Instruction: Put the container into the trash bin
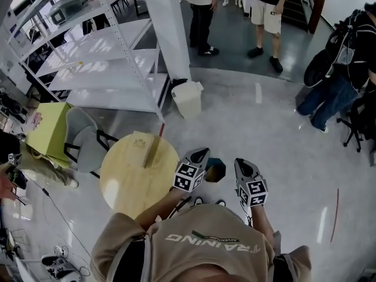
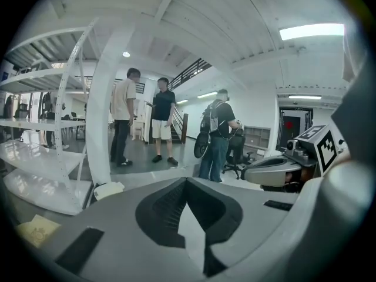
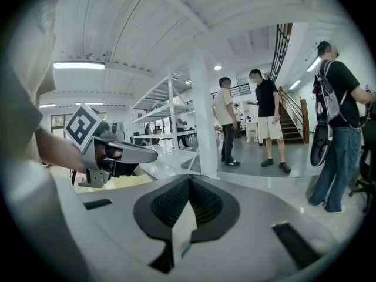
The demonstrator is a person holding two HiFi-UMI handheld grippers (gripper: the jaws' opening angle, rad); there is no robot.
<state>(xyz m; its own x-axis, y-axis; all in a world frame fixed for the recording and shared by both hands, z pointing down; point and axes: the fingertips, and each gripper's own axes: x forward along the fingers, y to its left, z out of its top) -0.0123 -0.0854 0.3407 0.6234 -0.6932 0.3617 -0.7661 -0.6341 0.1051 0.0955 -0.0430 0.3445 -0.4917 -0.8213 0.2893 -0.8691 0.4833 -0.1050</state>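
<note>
Judging progress: the white plastic trash bin stands on the grey floor beside the white square pillar, and its inside does not show in any view. A small dark teal vessel with a yellowish inside shows in the head view between the two grippers, well apart from the bin. This is probably the container; whether it rests on the floor or is carried cannot be told. If it is the container, the transfer to the bin is left to do. If it is not, the container may already lie in the bin, out of sight.

Gripper state:
- The left gripper is held over the edge of the round pale wooden table. In the left gripper view its jaw tips meet. Only pale floor shows through the opening below them, and nothing is clamped.
- The right gripper is held just beside the left one. In the right gripper view its jaw tips also meet. A pale patch with a thin teal sliver shows through the opening lower down; what the sliver belongs to cannot be told. No object sits between the pads.

Both grippers point toward the bin, which appears low in the left gripper view, with people standing farther off.
</note>
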